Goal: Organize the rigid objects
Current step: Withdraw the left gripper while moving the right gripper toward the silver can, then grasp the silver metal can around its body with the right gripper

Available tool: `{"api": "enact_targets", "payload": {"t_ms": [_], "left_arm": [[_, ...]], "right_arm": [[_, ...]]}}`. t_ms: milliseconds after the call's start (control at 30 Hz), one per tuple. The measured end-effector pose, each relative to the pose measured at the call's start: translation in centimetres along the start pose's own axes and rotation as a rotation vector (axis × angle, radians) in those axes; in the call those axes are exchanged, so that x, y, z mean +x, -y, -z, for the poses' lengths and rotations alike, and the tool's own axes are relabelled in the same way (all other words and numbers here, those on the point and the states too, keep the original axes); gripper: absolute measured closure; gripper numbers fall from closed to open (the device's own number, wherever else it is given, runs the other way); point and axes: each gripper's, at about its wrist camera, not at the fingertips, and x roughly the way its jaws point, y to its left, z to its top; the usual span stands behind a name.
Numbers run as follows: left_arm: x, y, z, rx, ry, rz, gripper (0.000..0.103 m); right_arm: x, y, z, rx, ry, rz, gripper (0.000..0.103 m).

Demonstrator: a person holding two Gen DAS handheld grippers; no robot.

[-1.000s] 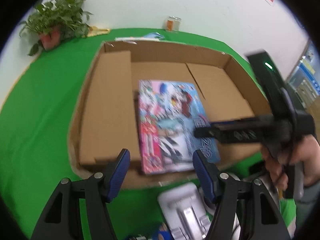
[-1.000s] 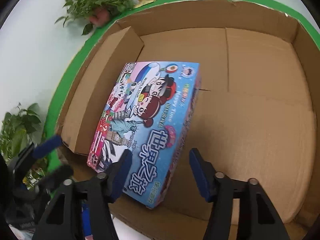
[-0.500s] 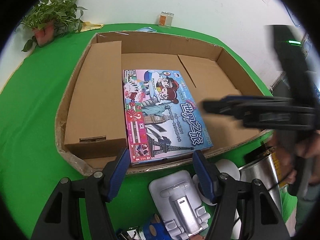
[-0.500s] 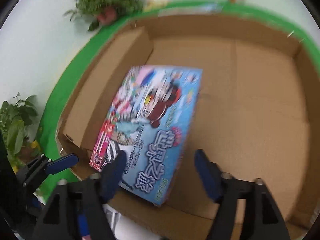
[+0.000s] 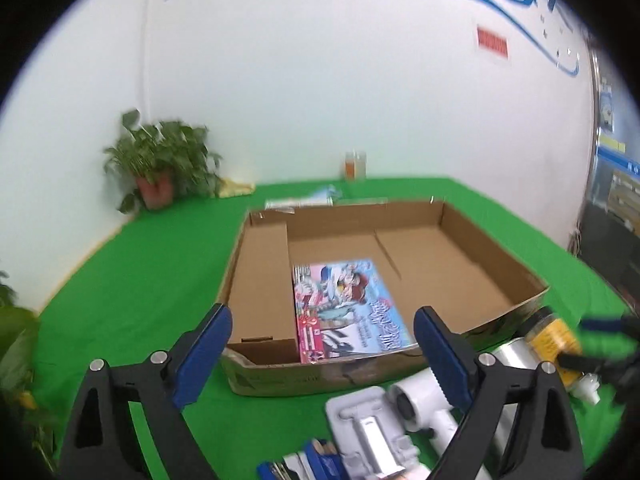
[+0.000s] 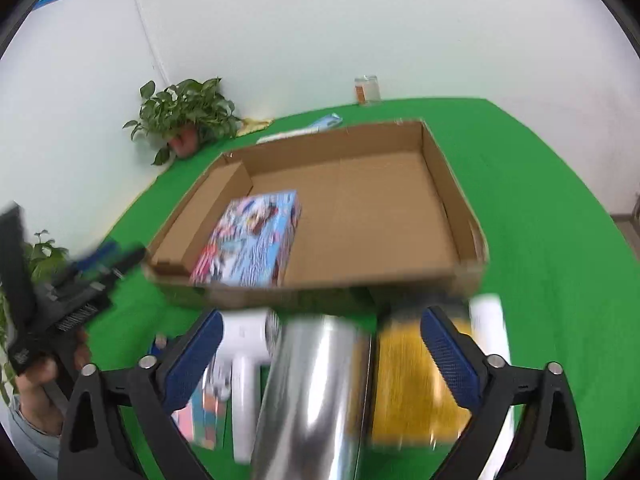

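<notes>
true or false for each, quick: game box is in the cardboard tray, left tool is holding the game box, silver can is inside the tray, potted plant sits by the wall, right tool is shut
1. The game box lies in the cardboard tray: true.
2. The left tool holds the game box: false, its jaws are open and empty.
3. The silver can is inside the tray: false, it lies on the green cloth outside it.
4. The potted plant sits by the wall: true.
5. The right tool is shut: false, it is open.
</notes>
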Motion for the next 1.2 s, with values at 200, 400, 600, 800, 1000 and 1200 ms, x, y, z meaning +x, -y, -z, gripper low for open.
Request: {"api": "enact_targets", "payload": {"t_ms": [200,400,600,800,1000,1200], "left_arm": [[-1.7,0.7,2.5,-0.163,-0.125,0.209,0.078],[-2.8,3.0,4.3,-0.131,-0.173,0.180,0.053],[-3.4,3.1,4.9,-0.228,-0.209,0.258,0.010],[-1.9,5.2,8.2,-0.308,-0.465,0.503,0.010],[-2.4,8.3,11.0,-0.312,-0.600,0.634,0.010],[-0.9,8.1,12.4,-0.378,-0.680,0.634,0.010]], "right_arm": [[-0.4,0.2,5.2,0.019,-0.068,-0.052,0.002],[0.2,0.1,8.5,0.028,-0.133,-0.062,0.009],[1.5,0.8,10.2,0.069,-0.184,-0.108,0.024],[-1.9,0.2,13.0,-0.041,-0.200,-0.080,0.026],[-6.7,-0.5,16.8,-0.115,-0.220,-0.135,0.024],[-7.8,3.6,16.0,0.144,-0.236,-0.336,0.016]]}}
